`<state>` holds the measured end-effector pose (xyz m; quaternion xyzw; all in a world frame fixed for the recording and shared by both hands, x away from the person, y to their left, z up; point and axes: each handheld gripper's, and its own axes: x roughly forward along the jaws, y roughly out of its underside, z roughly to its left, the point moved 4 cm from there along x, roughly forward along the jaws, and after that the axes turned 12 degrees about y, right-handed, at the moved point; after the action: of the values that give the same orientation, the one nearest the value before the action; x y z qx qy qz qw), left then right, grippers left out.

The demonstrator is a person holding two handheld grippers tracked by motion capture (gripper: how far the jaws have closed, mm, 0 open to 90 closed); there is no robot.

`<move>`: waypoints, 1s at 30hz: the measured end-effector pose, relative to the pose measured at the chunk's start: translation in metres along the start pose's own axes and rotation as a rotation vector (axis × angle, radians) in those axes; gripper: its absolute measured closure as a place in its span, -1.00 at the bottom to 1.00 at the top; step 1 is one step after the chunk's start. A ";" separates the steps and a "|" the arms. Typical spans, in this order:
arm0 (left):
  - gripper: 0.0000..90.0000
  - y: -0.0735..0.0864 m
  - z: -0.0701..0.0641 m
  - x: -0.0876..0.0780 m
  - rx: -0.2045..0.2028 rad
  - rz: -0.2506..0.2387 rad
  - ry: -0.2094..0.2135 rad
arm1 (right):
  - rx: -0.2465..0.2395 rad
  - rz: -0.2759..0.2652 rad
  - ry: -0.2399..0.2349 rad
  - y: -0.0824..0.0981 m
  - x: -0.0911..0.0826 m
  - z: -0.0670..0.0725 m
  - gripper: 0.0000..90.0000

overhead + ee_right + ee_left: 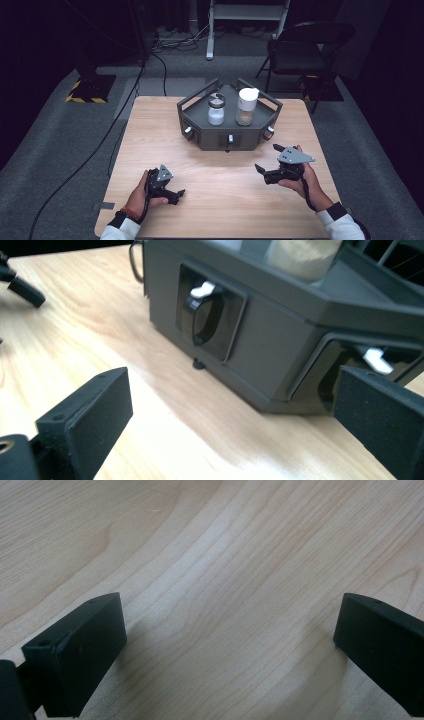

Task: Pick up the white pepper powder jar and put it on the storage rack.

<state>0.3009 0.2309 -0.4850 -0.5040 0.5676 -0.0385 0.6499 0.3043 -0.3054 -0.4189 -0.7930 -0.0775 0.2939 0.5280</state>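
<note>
We saw a dark grey rack point(200, 131) sitting at the upper centre of the high view, on the far half of the table point(150, 150), and it carried two jars: one with white contents point(216, 109) on the left and one with tan contents and a white cap point(246, 106) on the right. Three knobs showed on its front faces in the high view, too small there to read. In the right gripper view the rack was cut off at the top and right edges, the tan jar showed as a blurred base only, and two knobs with white levers were visible, the right one partly hidden behind the right-hand jaw.

The right gripper point(270, 161) lay at the lower right of the high view, just short of the rack's front, its jaws spread wide with nothing between them and the rack ahead of them. The left gripper point(172, 194) sat at the lower left, well apart from the rack; its jaws were also wide open over bare wood, gripping nothing. We counted two grippers, each held in a hand.
</note>
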 end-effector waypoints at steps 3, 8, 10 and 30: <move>-1.00 0.000 0.000 0.000 0.000 0.000 0.000 | -0.012 0.004 -0.010 0.004 -0.002 0.001 -0.95; -1.00 0.000 0.000 0.000 0.000 0.000 0.000 | -0.012 0.019 -0.017 0.011 -0.003 0.001 -0.95; -1.00 0.000 0.000 0.000 0.000 0.000 0.000 | -0.011 0.034 -0.018 0.014 -0.002 0.000 -0.95; -1.00 0.000 0.000 0.000 0.000 0.000 0.000 | -0.103 0.208 -0.072 0.033 0.015 -0.003 -0.95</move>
<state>0.3010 0.2309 -0.4850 -0.5039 0.5675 -0.0386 0.6500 0.3121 -0.3152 -0.4535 -0.8116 -0.0287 0.3713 0.4501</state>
